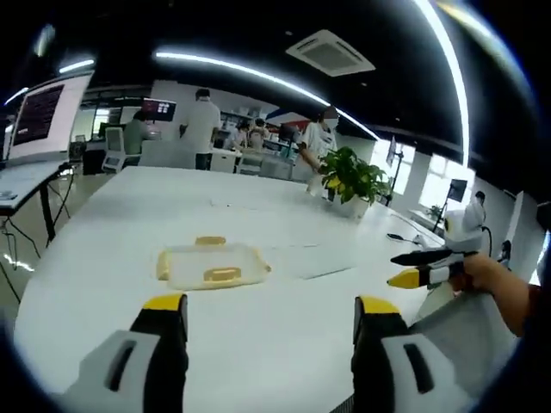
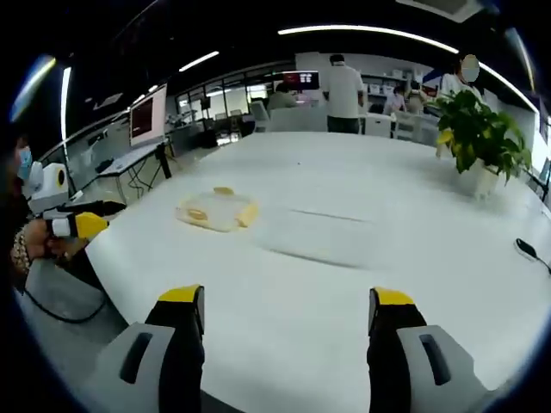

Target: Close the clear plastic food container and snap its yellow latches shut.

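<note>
Nothing looks started: the food container lies mid-table, well apart from both tongs. Left gripper and right gripper gape open, empty; latch state unclear.

Left gripper: jaws spread wide apart, yellow-tipped, nothing between them, raised off the table. In the right gripper view, seen again at the far left edge, held in a hand with a bracelet at the wrist, yellow tips close together there, pointing right.

Right gripper: jaws likewise wide apart, yellow-tipped, bare, hovering. In the left gripper view, seen at the right edge, tips pointing left and near each other from that angle, gripped by a hand with forearm running off to the lower right.
</note>
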Demonstrator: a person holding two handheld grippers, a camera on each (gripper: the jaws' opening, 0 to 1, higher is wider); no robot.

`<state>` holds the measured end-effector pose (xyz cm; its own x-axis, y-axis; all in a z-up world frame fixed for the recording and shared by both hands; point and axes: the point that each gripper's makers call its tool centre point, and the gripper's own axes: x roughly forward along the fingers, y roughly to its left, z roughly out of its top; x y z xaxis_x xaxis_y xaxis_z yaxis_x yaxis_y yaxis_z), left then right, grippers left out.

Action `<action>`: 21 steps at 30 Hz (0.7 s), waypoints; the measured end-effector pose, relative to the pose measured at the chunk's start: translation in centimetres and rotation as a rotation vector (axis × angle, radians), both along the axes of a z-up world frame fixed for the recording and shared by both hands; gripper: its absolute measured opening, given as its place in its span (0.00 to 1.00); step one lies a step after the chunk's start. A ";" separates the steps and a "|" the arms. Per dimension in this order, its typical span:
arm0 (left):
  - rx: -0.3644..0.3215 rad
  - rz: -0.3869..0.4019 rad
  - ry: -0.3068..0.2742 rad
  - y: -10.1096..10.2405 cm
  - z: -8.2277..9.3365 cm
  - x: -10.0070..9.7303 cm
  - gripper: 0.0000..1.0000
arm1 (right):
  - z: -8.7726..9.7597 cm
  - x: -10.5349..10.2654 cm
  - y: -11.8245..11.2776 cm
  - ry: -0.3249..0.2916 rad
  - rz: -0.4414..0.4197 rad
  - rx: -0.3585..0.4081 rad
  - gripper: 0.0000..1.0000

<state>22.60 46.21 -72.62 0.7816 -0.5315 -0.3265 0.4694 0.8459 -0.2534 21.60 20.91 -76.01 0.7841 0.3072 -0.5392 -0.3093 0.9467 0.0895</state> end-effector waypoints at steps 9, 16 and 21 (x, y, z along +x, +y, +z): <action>0.015 -0.001 0.003 0.0 -0.2 0.1 0.76 | -0.3 -0.1 0.3 0.013 0.016 -0.007 0.77; 0.031 -0.010 0.003 -0.2 -0.3 -0.1 0.76 | -0.1 0.0 0.0 0.005 0.006 0.003 0.76; 0.020 0.009 -0.005 0.1 0.0 0.0 0.76 | -0.2 0.0 0.1 0.006 0.013 -0.003 0.76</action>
<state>22.58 46.32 -72.61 0.7882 -0.5173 -0.3333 0.4625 0.8553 -0.2337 21.55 21.04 -76.17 0.7769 0.3155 -0.5449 -0.3210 0.9429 0.0883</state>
